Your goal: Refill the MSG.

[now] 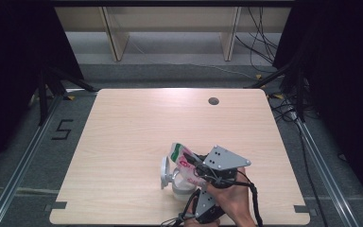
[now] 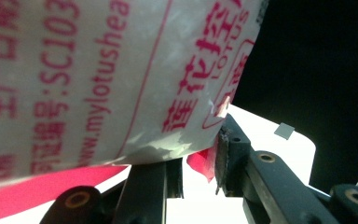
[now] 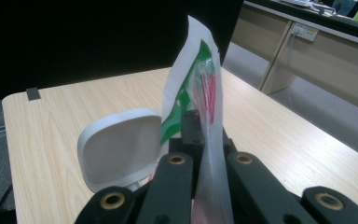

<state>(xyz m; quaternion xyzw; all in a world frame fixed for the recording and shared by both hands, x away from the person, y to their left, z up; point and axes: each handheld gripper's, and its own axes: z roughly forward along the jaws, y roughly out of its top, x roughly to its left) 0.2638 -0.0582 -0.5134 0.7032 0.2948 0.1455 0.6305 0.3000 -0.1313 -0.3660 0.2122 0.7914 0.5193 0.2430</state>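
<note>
A white plastic bag printed in red and green is held up over the table's near middle. My right gripper, under its grey plate, is shut on the bag's thin edge; its jaws pinch the film in the right gripper view. My left gripper comes in from below. In the left gripper view the bag looms close, and the left gripper has the bag's red lower corner caught between its jaws. A white container with its lid standing open sits right beside the bag.
A dark round hole marks the table's far right. Pale wooden shelf legs stand behind the table, and cables trail on the floor at the right. Metal rails run along both sides.
</note>
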